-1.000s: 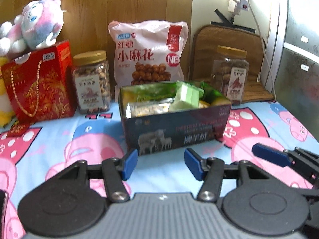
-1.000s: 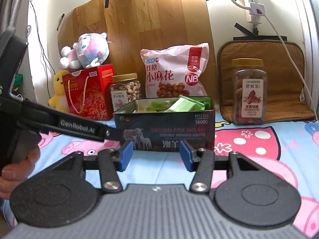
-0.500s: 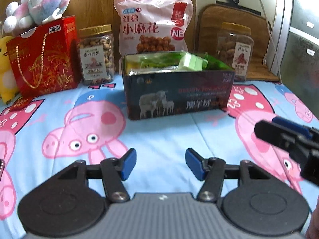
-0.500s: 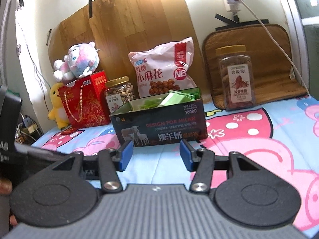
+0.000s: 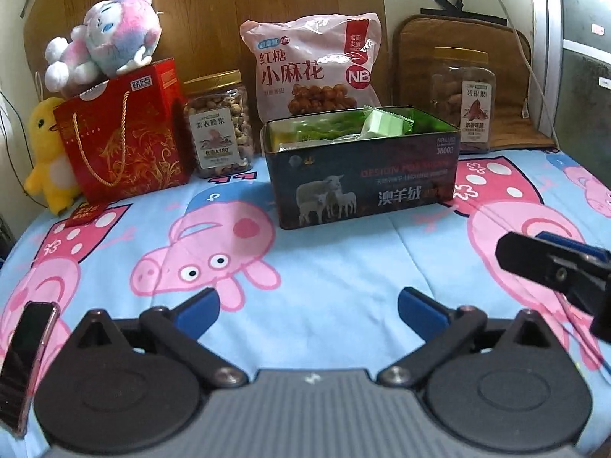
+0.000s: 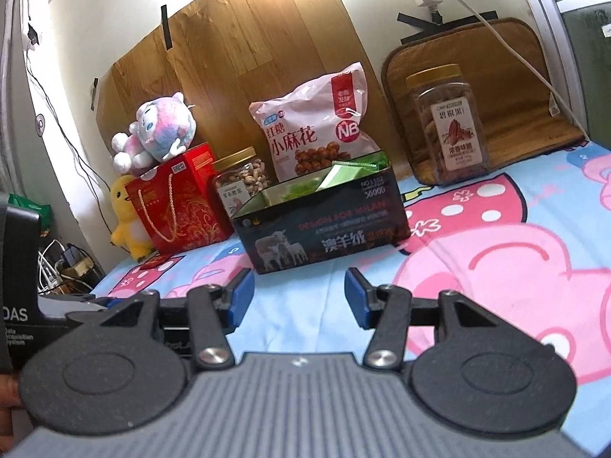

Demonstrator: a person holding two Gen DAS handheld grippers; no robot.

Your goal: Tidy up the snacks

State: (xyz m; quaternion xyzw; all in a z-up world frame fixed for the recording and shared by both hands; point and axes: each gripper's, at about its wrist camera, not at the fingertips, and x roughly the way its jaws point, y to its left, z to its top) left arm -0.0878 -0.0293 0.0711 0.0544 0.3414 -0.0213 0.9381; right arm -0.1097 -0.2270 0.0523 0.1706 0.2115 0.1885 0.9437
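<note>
A dark tin box [image 5: 362, 187] with sheep on its front stands open on the cartoon-pig sheet, holding green snack packets [image 5: 383, 126]. It also shows in the right wrist view [image 6: 324, 229]. Behind it stand a pink snack bag [image 5: 313, 72], a jar of nuts [image 5: 219, 124] on the left and a pecan jar [image 5: 464, 99] on the right. My left gripper [image 5: 307, 311] is open and empty, well in front of the box. My right gripper [image 6: 298, 297] is open and empty, also in front of the box.
A red gift bag [image 5: 122, 129] with a plush toy [image 5: 103, 45] on top and a yellow duck [image 5: 47, 152] stand at the back left. A phone [image 5: 26, 362] lies at the near left. The right gripper's body [image 5: 557, 267] shows at the right edge of the left wrist view.
Both grippers have drawn back from the tin box, which now looks farther away. The left gripper's jaws have opened wider. The right wrist view has tilted.
</note>
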